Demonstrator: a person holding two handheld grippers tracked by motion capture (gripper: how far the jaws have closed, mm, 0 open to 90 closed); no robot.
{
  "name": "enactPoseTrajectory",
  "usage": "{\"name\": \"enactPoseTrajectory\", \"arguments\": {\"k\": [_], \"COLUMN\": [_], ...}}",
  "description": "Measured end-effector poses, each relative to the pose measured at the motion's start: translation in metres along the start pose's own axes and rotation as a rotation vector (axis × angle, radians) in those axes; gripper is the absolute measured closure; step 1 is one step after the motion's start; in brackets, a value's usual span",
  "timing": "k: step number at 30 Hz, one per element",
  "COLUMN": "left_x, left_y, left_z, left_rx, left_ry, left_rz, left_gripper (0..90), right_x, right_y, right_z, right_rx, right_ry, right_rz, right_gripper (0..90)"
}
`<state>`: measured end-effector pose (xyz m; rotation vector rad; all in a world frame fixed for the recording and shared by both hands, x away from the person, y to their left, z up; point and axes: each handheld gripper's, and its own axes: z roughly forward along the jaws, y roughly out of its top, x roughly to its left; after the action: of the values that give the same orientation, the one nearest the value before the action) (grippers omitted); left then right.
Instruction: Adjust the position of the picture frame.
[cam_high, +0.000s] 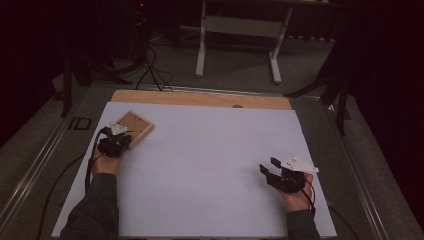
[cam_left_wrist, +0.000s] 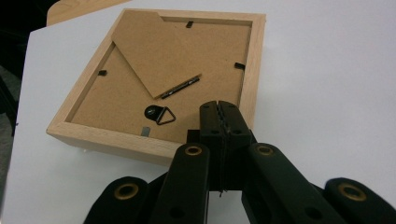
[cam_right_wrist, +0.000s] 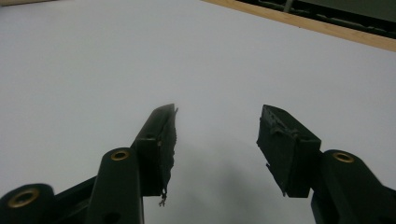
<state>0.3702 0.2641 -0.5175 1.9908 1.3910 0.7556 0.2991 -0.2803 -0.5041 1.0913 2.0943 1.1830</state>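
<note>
Picture frame (cam_left_wrist: 163, 79) lies face-down at ten o'clock, exposing its backing clips; left gripper (cam_left_wrist: 218, 108) clenched empty at its rim to prod, right gripper (cam_right_wrist: 217, 135) released, idle at four o'clock.

I count one wooden picture frame (cam_left_wrist: 159, 84) lying face down on one white sheet (cam_high: 210, 165). On its back panel I see three small black turn clips (cam_left_wrist: 239, 66), one folded easel stand (cam_left_wrist: 159, 51) with one metal hinge strip (cam_left_wrist: 182, 87), and one triangular hanging ring (cam_left_wrist: 164, 115). I have two grippers at the table: one left gripper (cam_left_wrist: 218, 108) and one right gripper (cam_right_wrist: 217, 135), each with two black jaws. Beyond the table I make out one white stand (cam_high: 240, 30) with two legs.
</note>
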Motion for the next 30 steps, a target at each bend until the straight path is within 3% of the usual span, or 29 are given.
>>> {"name": "enactPoseTrajectory", "arguments": {"k": [15,30], "left_x": [-0.003,-0.018], "left_y": [0.0,0.003], "left_z": [0.001,0.002], "left_rx": [-0.005,-0.021], "left_ry": [-0.013,-0.059], "left_rz": [-0.012,0.002], "left_gripper": [89.8,89.8], "right_x": [0.0,0.0], "right_y": [0.0,0.0], "right_z": [0.001,0.001], "right_rx": [0.0,0.0], "right_ry": [0.003,0.007], "right_rz": [-0.001,-0.002], "right_gripper": [45.4,44.4]}}
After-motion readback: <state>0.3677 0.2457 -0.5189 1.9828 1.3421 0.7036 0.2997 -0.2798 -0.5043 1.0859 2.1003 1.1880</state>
